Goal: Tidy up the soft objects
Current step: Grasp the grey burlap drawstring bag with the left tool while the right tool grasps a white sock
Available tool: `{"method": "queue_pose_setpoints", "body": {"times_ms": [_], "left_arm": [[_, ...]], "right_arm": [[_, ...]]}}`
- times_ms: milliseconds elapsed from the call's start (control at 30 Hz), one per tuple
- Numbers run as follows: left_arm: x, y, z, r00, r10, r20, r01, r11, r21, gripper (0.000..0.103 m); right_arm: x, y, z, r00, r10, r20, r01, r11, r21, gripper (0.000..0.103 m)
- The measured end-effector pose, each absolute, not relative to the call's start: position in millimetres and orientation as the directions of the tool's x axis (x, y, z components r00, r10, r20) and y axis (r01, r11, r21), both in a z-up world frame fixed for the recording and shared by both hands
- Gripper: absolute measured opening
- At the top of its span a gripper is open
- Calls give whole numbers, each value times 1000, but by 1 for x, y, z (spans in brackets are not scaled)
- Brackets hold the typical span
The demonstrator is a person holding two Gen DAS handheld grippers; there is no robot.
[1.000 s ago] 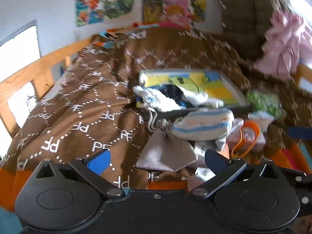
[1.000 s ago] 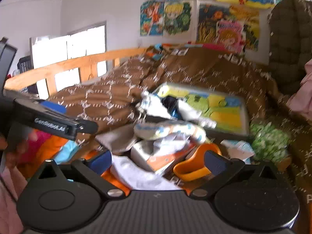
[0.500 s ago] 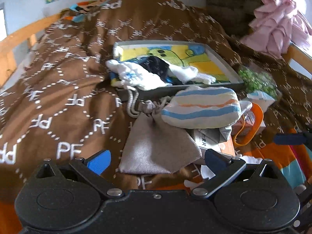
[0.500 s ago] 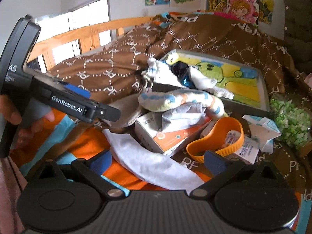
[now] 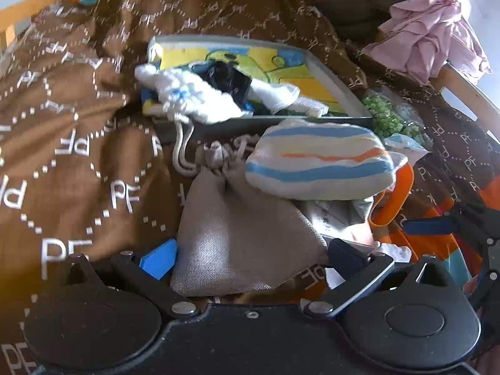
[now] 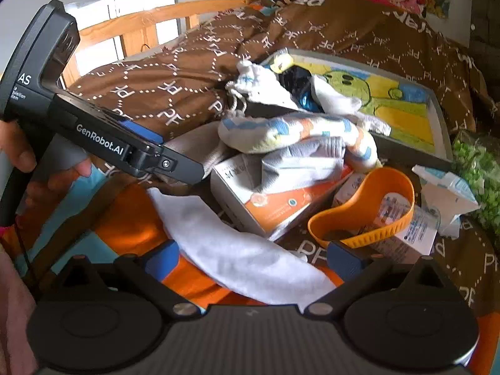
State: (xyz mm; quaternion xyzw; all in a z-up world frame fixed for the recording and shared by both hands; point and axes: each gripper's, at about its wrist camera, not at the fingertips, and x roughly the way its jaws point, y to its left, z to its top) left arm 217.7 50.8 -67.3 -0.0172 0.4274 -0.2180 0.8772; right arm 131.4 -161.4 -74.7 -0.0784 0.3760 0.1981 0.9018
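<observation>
A grey drawstring pouch (image 5: 243, 237) lies on the brown bedcover between the open jaws of my left gripper (image 5: 250, 257). A blue, orange and white striped soft pouch (image 5: 318, 165) rests behind it, also in the right wrist view (image 6: 293, 134). A flat white cloth (image 6: 243, 256) lies between the open jaws of my right gripper (image 6: 254, 261). A grey tray (image 5: 337, 84) with a cartoon lining holds white cloths (image 5: 193, 97) and a dark item (image 5: 228, 78). The left gripper's body (image 6: 103, 143) shows in the right wrist view.
An orange and white box (image 6: 268, 197), an orange band (image 6: 368, 212), small packets (image 6: 447, 190) and a green bag (image 6: 478, 168) crowd the bedcover right of the pile. Pink cloth (image 5: 437, 25) hangs at the far right. A wooden bed rail (image 6: 150, 28) runs along the left.
Both grippers have moved forward and down toward the pile. The grey pouch now sits between the left jaws and the white cloth between the right jaws.
</observation>
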Motion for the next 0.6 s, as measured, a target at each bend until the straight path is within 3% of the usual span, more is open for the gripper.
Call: {"method": "queue_pose_setpoints", "body": {"times_ms": [267,600], "left_arm": [[221,44,-75,507,-370,-778,380,907,-184,100],[225,48,-76,506,-288,-813,318,938,-135,66]], "right_arm": [[140,-161,-86,602,293,-743,-403,915,35,102],[147,-167,-92,559,313,-768,-368,923,109,85]]}}
